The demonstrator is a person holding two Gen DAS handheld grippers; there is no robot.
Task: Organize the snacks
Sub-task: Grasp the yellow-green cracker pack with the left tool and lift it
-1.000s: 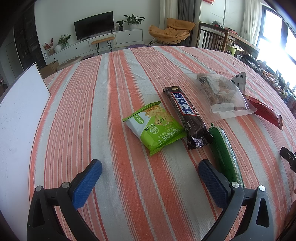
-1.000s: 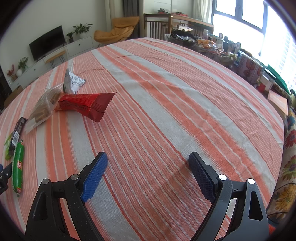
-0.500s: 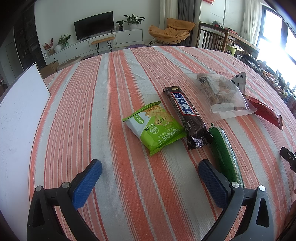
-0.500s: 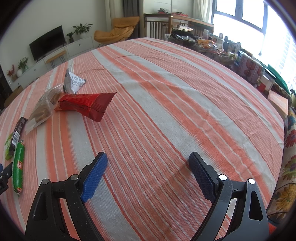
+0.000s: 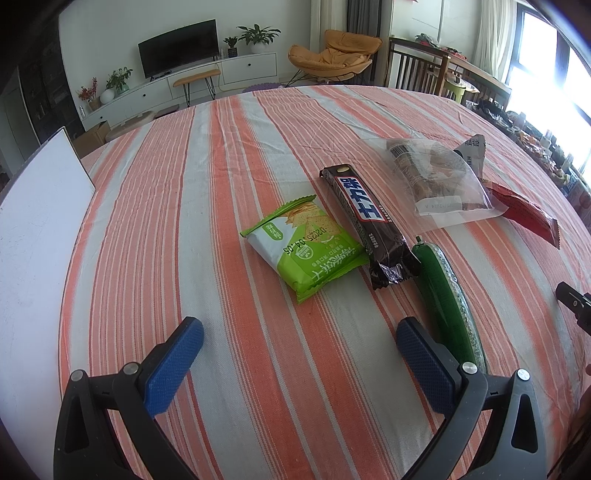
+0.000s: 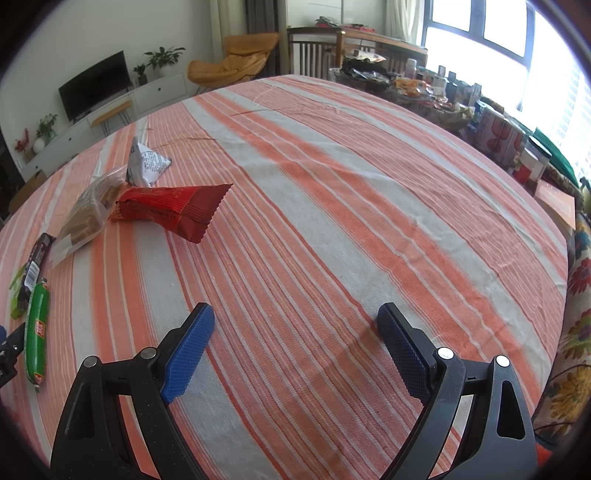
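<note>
The left wrist view shows the whole row of snacks: nearest, a green sausage (image 5: 448, 314) just beside the left gripper's (image 5: 299, 354) right finger, then a brown bar (image 5: 365, 221) touching its far tip, and a green cracker pack (image 5: 306, 245) lying against the bar's left side. Farther off sit a clear bag (image 5: 436, 181) of biscuits, a red pack (image 5: 524, 214) partly under the bag's right corner, and a small white packet (image 5: 472, 149) behind the bag. This view alone also shows a white board (image 5: 33, 229) at the desk's left edge. The right wrist view catches the same snacks only along its left side, the cracker pack nearly cut off, but shows the red pack (image 6: 173, 210) in full and the wide bare right half of the desk, plus cluttered goods by the window (image 6: 498, 22). The left gripper is spread wide, holding nothing, its blue pads hovering above the cloth. The right gripper (image 6: 295, 343) is equally wide and empty, over bare cloth well apart from the snacks. The desk (image 5: 184, 221) wears an orange-and-grey striped cloth. Beyond its far edge stand a TV (image 5: 177, 46) on a white cabinet, potted plants, an orange chair (image 5: 332, 55) and wooden chairs.
</note>
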